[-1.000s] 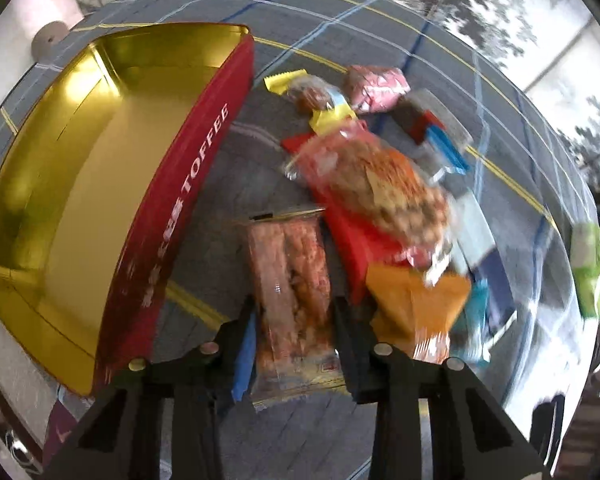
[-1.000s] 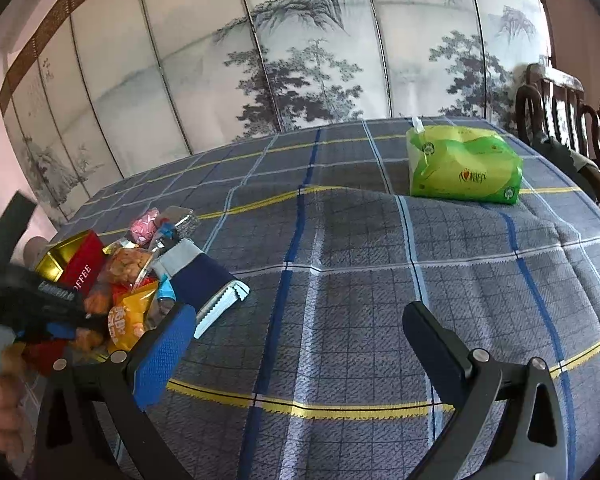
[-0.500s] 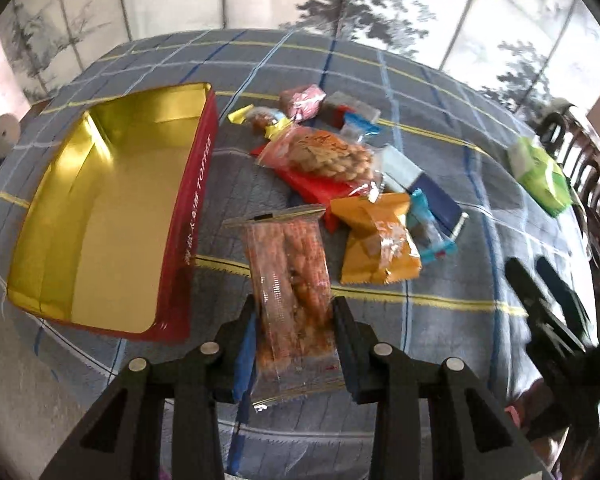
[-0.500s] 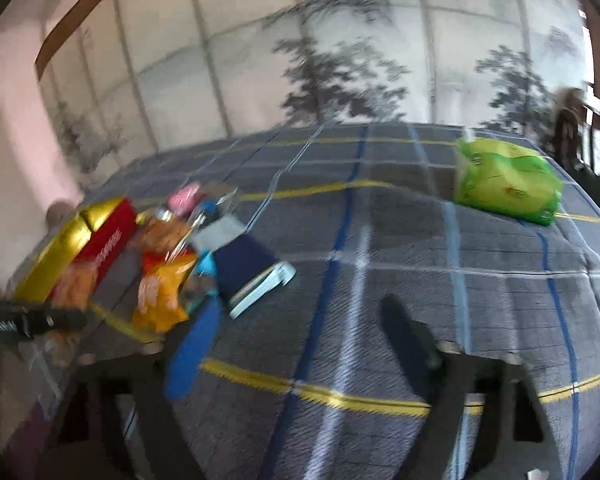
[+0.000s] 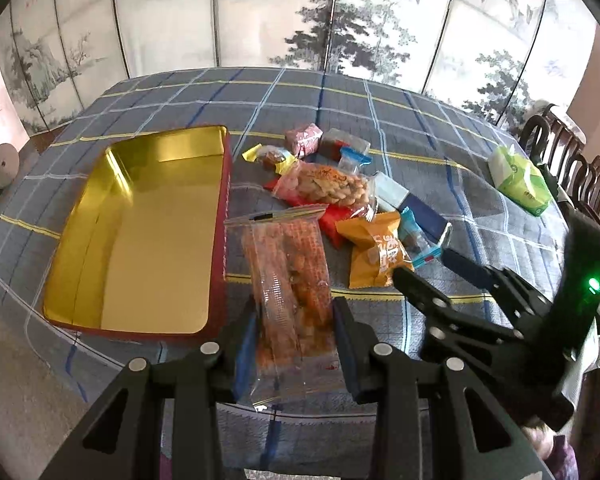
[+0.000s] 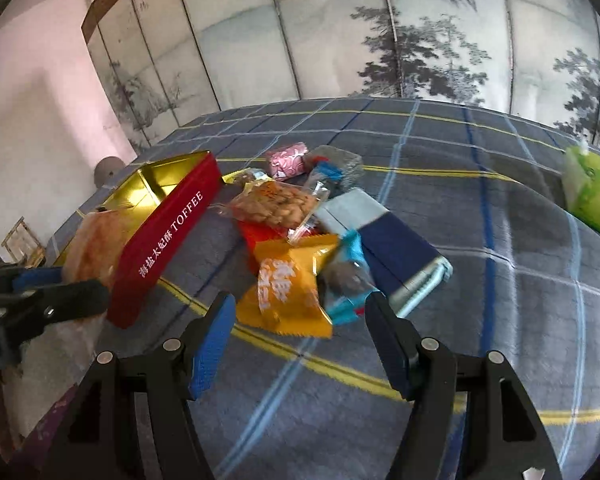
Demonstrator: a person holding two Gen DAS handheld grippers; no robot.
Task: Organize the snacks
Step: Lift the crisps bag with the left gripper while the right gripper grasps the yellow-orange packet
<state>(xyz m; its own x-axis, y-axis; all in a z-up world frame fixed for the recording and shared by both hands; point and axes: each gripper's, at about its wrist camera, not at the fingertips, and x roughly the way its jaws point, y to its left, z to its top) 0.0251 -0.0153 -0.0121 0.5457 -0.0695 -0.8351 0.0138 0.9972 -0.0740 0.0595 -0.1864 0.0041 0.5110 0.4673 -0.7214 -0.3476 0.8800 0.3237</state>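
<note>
**Left claw grips the clear snack bag beside the tin; right claw empty over the pile**

Your worktop (image 5: pixel 440 128) wears a blue checked cloth. The open toffee tin (image 5: pixel 140 232), gold inside and red outside, sits toward its left edge and holds nothing. Just right of the tin lies the snack heap: a peanut bag (image 5: pixel 328 188) on a red packet, an orange packet (image 5: pixel 376 252) nearest you, a blue-wrapped sweet (image 6: pixel 346 280) touching it, a navy-and-white pack (image 6: pixel 396 252) behind, and a pink sweet (image 5: pixel 304 138) at the far end. A green tissue pack (image 5: pixel 520 180) rests well apart near the right edge.

Your left claw (image 5: pixel 296 340) is clamped on the lower part of the clear snack bag (image 5: pixel 288 272), which hangs close beside the tin's red wall. Your right claw (image 6: pixel 300 328) stands half apart with nothing between its pads, poised just short of the orange packet.
</note>
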